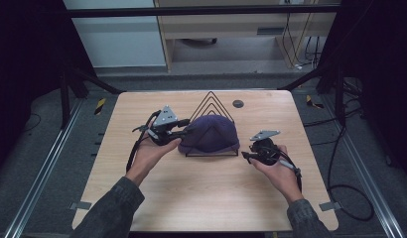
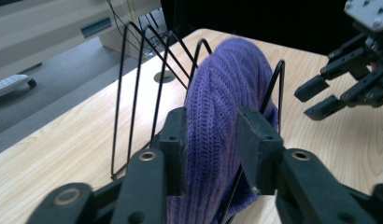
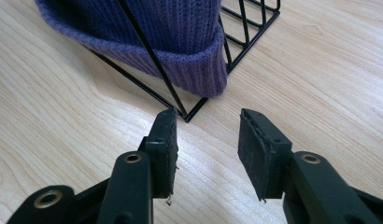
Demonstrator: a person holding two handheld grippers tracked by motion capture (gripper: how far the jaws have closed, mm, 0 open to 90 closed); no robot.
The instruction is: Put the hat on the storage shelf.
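Observation:
A purple knitted beanie (image 1: pixel 211 131) is draped over a black wire rack (image 1: pixel 211 99) at the middle of the wooden table (image 1: pixel 191 198). My left gripper (image 1: pixel 184 134) reaches in from the left. In the left gripper view its jaws (image 2: pixel 212 140) stand on either side of the beanie (image 2: pixel 227 93), whose fabric fills the gap without looking pinched. My right gripper (image 1: pixel 246 156) rests at the rack's front right corner. In the right gripper view it (image 3: pixel 206 135) is open and holds nothing, a little short of the beanie's folded brim (image 3: pixel 157 37) and the rack's corner (image 3: pixel 187 116).
A round dark grommet (image 1: pixel 237 103) is set in the table behind the rack. Bare wood lies in front of the rack, between the person's forearms. Past the far edge are grey floor, cables and a pale cabinet (image 1: pixel 231 25).

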